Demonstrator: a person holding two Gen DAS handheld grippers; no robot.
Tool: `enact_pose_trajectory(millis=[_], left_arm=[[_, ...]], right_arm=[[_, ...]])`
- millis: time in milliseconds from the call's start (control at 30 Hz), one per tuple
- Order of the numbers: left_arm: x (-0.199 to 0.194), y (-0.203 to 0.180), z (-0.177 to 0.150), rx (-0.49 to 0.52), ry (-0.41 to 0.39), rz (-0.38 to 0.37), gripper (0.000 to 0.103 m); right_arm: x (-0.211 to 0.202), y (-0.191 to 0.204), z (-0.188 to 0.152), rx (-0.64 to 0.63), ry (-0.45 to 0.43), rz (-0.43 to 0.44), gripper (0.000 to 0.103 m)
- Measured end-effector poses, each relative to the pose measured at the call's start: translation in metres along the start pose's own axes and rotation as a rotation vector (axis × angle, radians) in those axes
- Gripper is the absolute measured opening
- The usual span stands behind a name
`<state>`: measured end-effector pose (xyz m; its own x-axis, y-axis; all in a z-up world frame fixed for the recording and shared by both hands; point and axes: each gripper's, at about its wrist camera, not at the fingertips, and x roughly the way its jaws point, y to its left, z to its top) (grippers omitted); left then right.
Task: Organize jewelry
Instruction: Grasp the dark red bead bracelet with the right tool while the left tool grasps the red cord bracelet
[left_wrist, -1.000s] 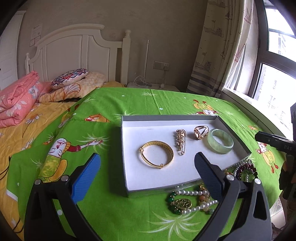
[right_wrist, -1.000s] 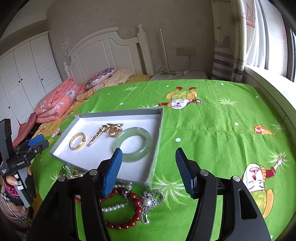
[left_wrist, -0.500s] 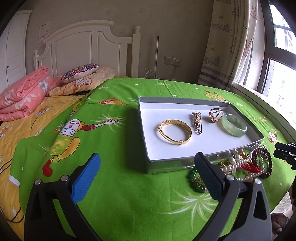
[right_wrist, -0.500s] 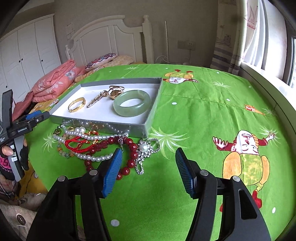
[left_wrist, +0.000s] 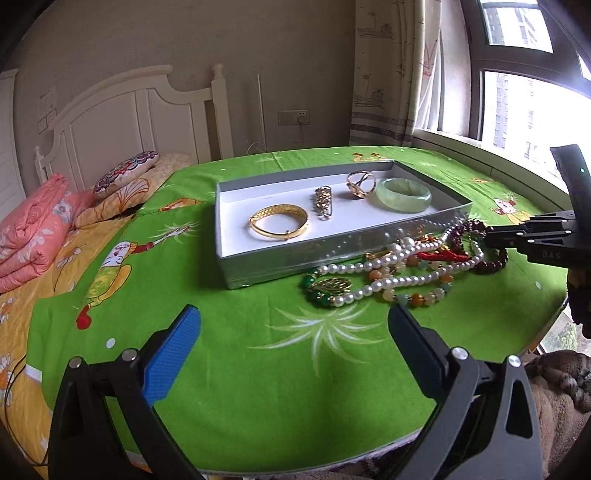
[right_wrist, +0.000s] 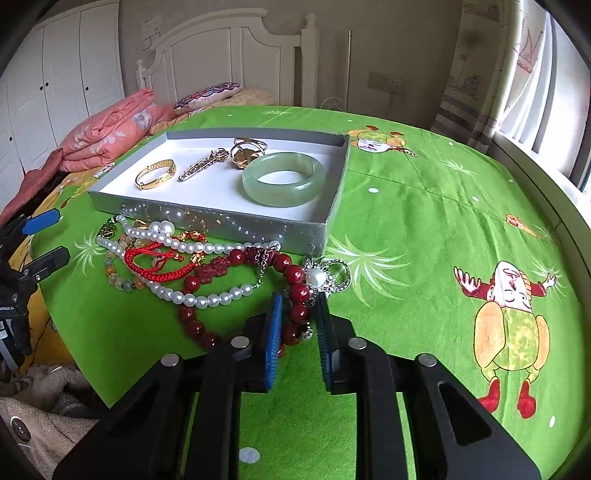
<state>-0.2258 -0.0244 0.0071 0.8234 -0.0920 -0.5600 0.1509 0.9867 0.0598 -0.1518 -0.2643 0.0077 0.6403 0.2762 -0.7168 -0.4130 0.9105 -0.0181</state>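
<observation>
Right tongs (right_wrist: 298, 325) tilted down, just closed on red bead bracelet (right_wrist: 295, 291).

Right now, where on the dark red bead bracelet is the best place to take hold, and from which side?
Take the near arc of the dark red bead bracelet, coming from the table's near edge. That arc lies clear of the pearl strand and red cord tangled over its far side. The right gripper has just been closing there, pads astride the beads beside the silver pearl brooch.
</observation>
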Motion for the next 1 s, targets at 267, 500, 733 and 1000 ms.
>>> enact_pose_trajectory(millis=[267, 500, 733, 1000], left_arm=[[0.008, -0.035, -0.005, 0.113, 0.032, -0.068, 0.100], [0.006, -0.038, 0.002, 0.120, 0.032, -0.126, 0.100], [0.011, -0.075, 0.018, 0.298, 0.028, -0.244, 0.082], [0.033, -0.104, 0.034, 0.482, 0.055, -0.303, 0.053]], right_arm=[[-0.018, -0.002, 0.002, -0.030, -0.058, -0.025, 0.012], [-0.033, -0.020, -0.003, -0.011, -0.056, -0.029, 0.012], [-0.041, -0.041, -0.022, 0.030, -0.030, -0.017, 0.012], [-0.047, -0.070, -0.049, 0.103, -0.015, -0.009, 0.012]])
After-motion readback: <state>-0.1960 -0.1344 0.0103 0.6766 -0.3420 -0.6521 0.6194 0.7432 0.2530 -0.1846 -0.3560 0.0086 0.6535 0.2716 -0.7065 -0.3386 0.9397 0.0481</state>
